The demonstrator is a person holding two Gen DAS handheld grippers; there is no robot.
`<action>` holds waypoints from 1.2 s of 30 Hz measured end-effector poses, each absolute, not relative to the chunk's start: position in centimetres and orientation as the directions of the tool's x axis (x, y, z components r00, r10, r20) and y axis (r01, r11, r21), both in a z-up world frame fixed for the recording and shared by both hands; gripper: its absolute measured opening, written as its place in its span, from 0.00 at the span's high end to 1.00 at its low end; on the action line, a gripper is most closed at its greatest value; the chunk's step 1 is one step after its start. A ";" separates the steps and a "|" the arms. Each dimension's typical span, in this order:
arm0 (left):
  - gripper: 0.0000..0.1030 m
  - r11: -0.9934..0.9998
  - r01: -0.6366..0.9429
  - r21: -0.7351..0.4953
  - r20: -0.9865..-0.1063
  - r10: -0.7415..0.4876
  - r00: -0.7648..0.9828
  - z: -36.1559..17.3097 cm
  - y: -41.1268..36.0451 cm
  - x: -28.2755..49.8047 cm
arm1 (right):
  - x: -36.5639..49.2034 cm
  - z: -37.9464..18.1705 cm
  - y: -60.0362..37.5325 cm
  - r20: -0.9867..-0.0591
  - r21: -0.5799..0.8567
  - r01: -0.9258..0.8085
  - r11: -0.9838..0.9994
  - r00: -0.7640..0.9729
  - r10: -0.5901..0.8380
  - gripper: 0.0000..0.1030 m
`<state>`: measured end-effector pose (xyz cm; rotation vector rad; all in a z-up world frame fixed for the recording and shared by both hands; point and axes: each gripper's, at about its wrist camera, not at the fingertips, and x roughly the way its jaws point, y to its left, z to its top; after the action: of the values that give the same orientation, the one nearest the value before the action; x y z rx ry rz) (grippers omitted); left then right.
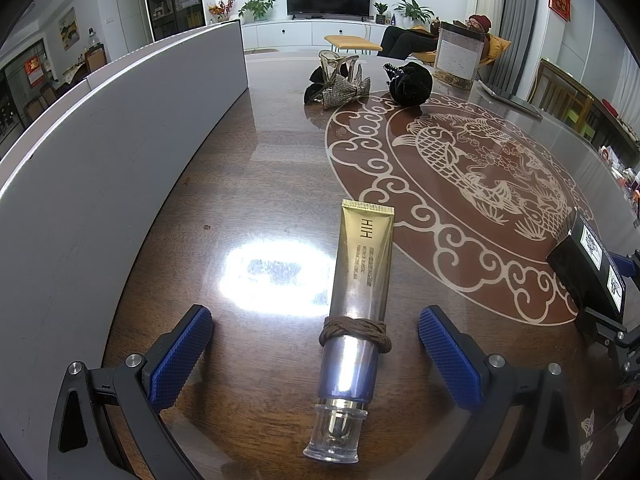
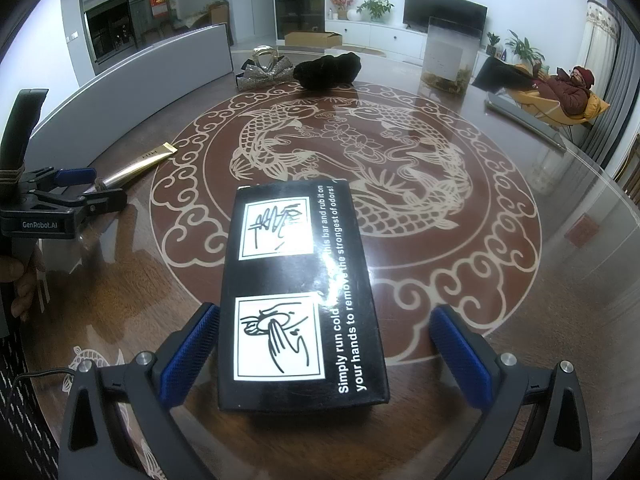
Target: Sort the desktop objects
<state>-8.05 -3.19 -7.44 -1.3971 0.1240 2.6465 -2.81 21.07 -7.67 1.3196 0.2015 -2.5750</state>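
Observation:
A gold-and-silver cosmetic tube (image 1: 356,308) with a brown hair tie (image 1: 356,330) wound round it lies on the table between the blue pads of my left gripper (image 1: 316,344), which is open and not touching it. A black box (image 2: 300,292) with white drawings and text lies between the pads of my right gripper (image 2: 324,348), also open. The box shows at the right edge of the left wrist view (image 1: 588,268). The tube (image 2: 136,168) and the left gripper (image 2: 76,184) show at the left of the right wrist view.
A grey panel (image 1: 100,160) stands along the table's left side. At the far end lie a sequined bow hair clip (image 1: 340,84), a black fuzzy scrunchie (image 1: 412,82) and a clear jar (image 1: 458,56). The wooden table (image 1: 260,168) has a fish inlay.

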 end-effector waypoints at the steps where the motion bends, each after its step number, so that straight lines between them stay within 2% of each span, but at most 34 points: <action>1: 0.00 -0.986 -0.168 0.005 -0.826 0.090 -0.556 -7.5 -3.2 -8.0 | -2.9 -7.7 21.1 -0.813 -0.013 0.274 -0.962 -0.563 -0.149 0.00; 21: 0.00 -0.983 -0.181 0.012 -0.842 0.088 -0.533 -7.5 -2.4 -7.6 | -2.8 -7.6 21.1 -0.814 -0.011 0.275 -0.961 -0.561 -0.151 0.00; 22: 0.03 -0.980 -0.199 0.014 -0.847 0.094 -0.523 -7.4 -2.4 -7.7 | -2.8 -7.6 21.1 -0.814 -0.012 0.275 -0.961 -0.561 -0.151 0.00; 24: 0.26 -0.962 -0.274 0.010 -0.851 0.136 -0.508 -6.9 -2.0 -7.4 | -2.8 -7.7 21.1 -0.814 -0.011 0.276 -0.961 -0.561 -0.151 0.00; 26: 0.72 -0.946 -0.324 0.015 -0.854 0.156 -0.496 -6.4 -1.5 -6.8 | -3.0 -7.6 21.1 -0.821 -0.012 0.303 -0.953 -0.547 -0.164 0.00; 29: 0.72 -0.945 -0.326 0.010 -0.860 0.158 -0.485 -6.3 -1.6 -5.7 | -4.4 -7.1 21.0 -0.885 0.023 0.370 -0.929 -0.425 -0.191 0.00; 31: 0.73 -0.953 -0.303 -0.012 -0.857 0.166 -0.488 -6.3 -1.9 -4.9 | -4.9 -5.7 21.3 -0.874 0.088 0.358 -0.930 -0.420 -0.244 0.00; 34: 0.73 -0.952 -0.304 -0.037 -0.863 0.184 -0.471 -6.2 -1.6 -4.3 | -5.7 -5.1 20.4 -0.876 0.092 0.374 -0.923 -0.410 -0.254 0.00; 35: 0.73 -0.951 -0.308 -0.031 -0.864 0.180 -0.471 -6.2 -1.2 -4.1 | -6.0 -5.7 19.8 -0.893 0.085 0.390 -0.917 -0.377 -0.244 0.12; 36: 0.73 -0.950 -0.311 -0.025 -0.863 0.177 -0.472 -6.2 -1.0 -3.8 | -6.1 -5.9 19.4 -0.904 0.067 0.399 -0.914 -0.364 -0.225 0.33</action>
<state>-3.83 -1.04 -6.20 -1.4234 0.1959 2.4673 -6.06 19.42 -5.91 1.4926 0.2301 -2.3096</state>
